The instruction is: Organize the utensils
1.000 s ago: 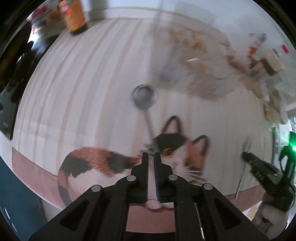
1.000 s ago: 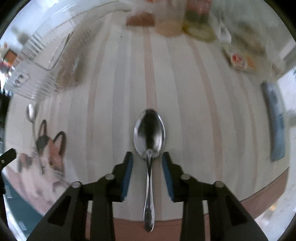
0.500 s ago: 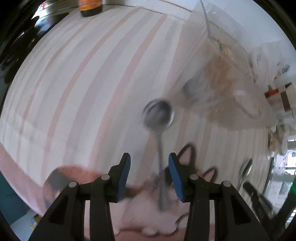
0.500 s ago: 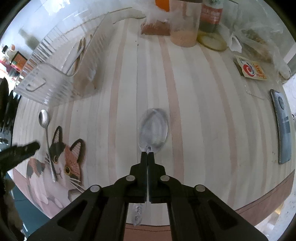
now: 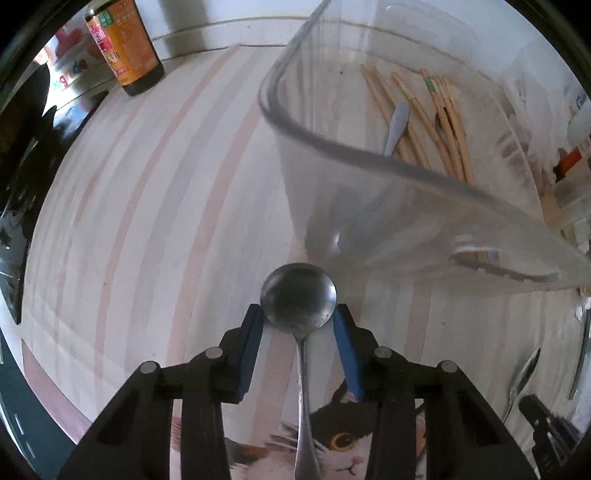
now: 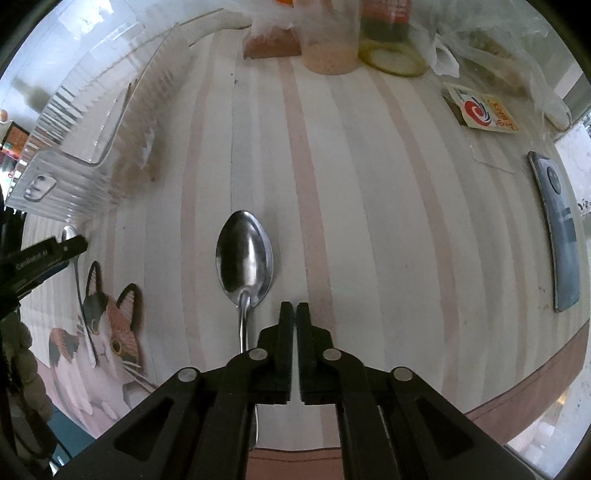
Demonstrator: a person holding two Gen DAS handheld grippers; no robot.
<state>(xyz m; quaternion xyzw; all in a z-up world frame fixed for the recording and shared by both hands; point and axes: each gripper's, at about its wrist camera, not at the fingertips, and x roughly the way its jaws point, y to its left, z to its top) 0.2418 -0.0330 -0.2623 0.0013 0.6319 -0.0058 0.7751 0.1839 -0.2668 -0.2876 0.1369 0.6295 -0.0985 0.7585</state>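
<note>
Your left gripper (image 5: 298,334), fingers parted, straddles the round spoon (image 5: 298,300), its handle running back between them; right gripper (image 6: 291,314) nearly closed, empty

right gripper (image 6: 290,308) nearly shut and empty, spoon (image 6: 245,254) just left, clear tray (image 6: 92,147) far left

A table (image 6: 369,192) takes up nearly all of both wrist views, its pale cloth striped in grey and pink with a brown border along the near edge and a calico cat print (image 6: 107,332) at one corner. Behind it stands a white wall (image 5: 229,14). Bright daylight glares at the right edge of the right wrist view.
</note>
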